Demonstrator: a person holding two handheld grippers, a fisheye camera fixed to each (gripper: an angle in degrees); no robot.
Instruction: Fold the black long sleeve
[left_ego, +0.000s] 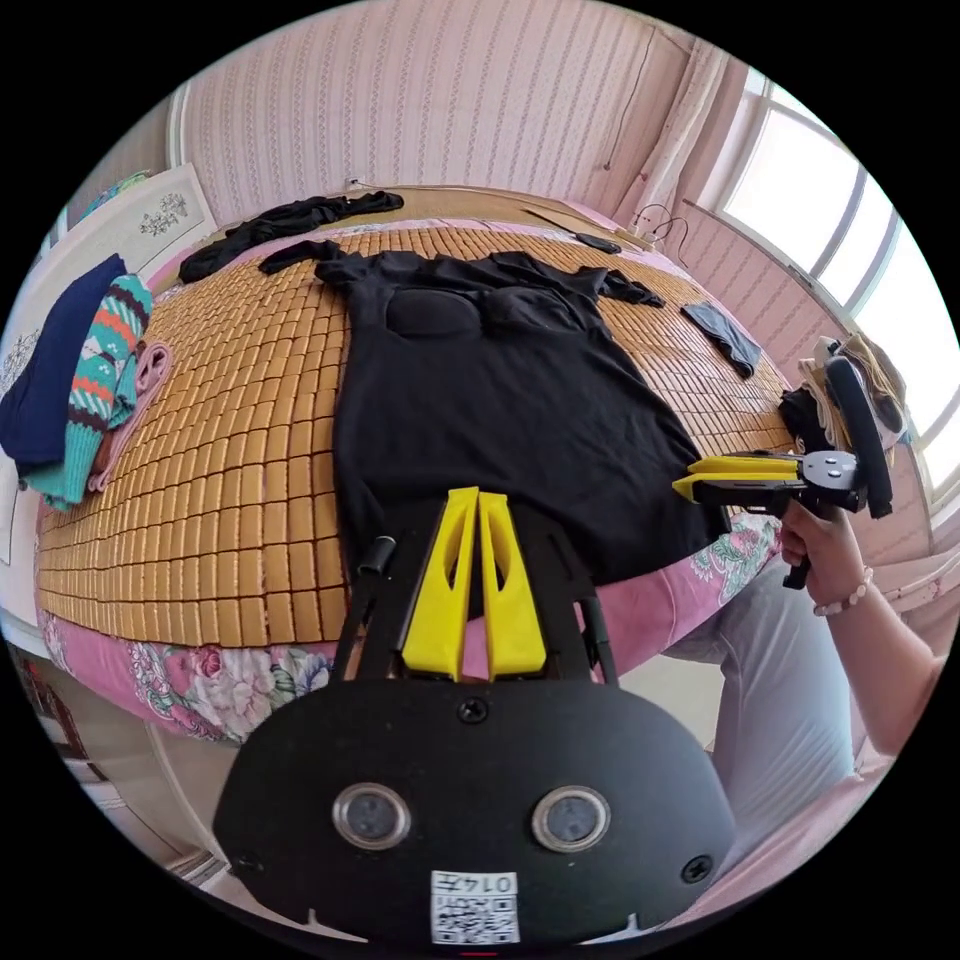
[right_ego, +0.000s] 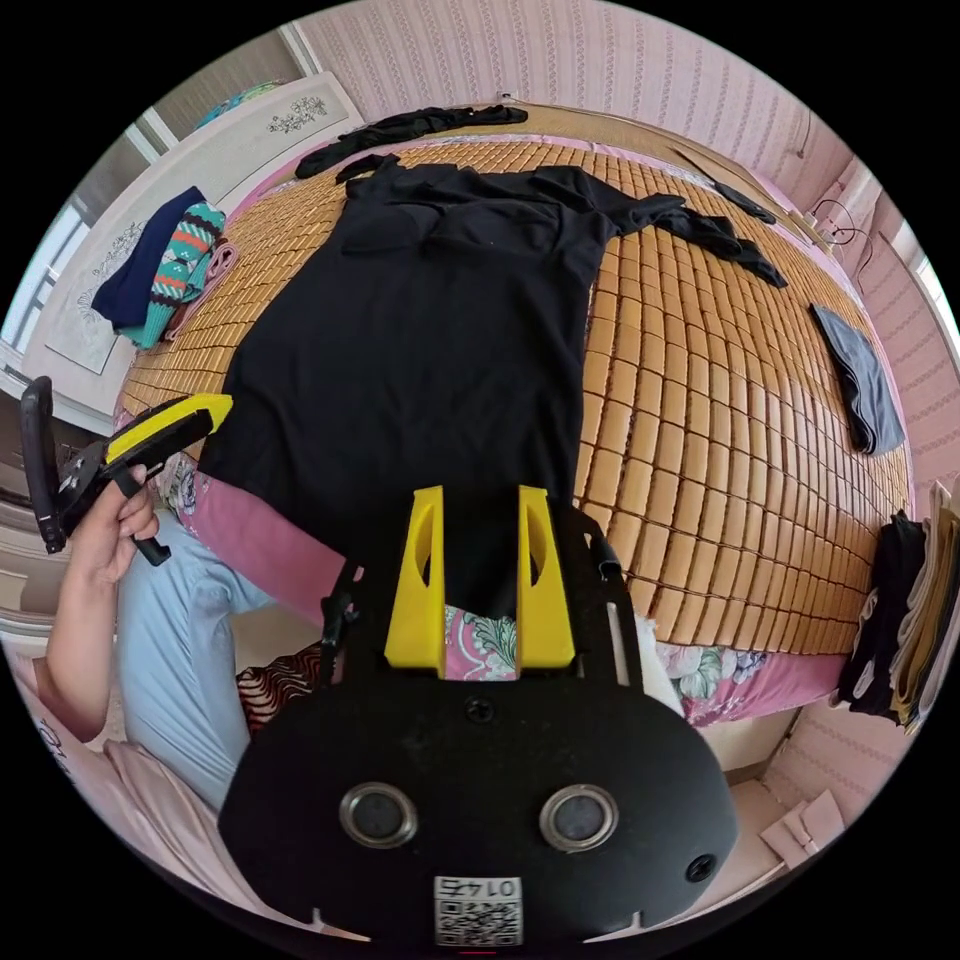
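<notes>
Nearest in the left gripper view, the left gripper (left_ego: 478, 500) has its two yellow jaws pressed almost together over the hem of the black long sleeve (left_ego: 500, 390); whether any cloth is nipped between them cannot be told. In the right gripper view, the right gripper (right_ego: 481, 500) has its jaws spread apart, with the dark hem showing in the gap and no pinch on it. Both tools sit at the near hem, one toward each lower corner, which suggests the person means to grasp the bottom edge and carry it up toward the collar.

The garment lies flat on the bamboo mat (left_ego: 230, 440) that covers the bed, hem at the near edge and partly hanging over the pink floral sheet (left_ego: 220, 680), collar far off. One sleeve (right_ego: 700, 225) stretches out to the side, so the sleeves are not yet tucked in and the fold looks barely begun.

Farther off, a small grey folded cloth (right_ego: 862, 385) rests on the mat, one loose dark garment (left_ego: 290, 225) lies beyond the collar, and one stack of folded knitwear (left_ego: 80, 385) sits at the side: two grippers, one shirt to fold.
</notes>
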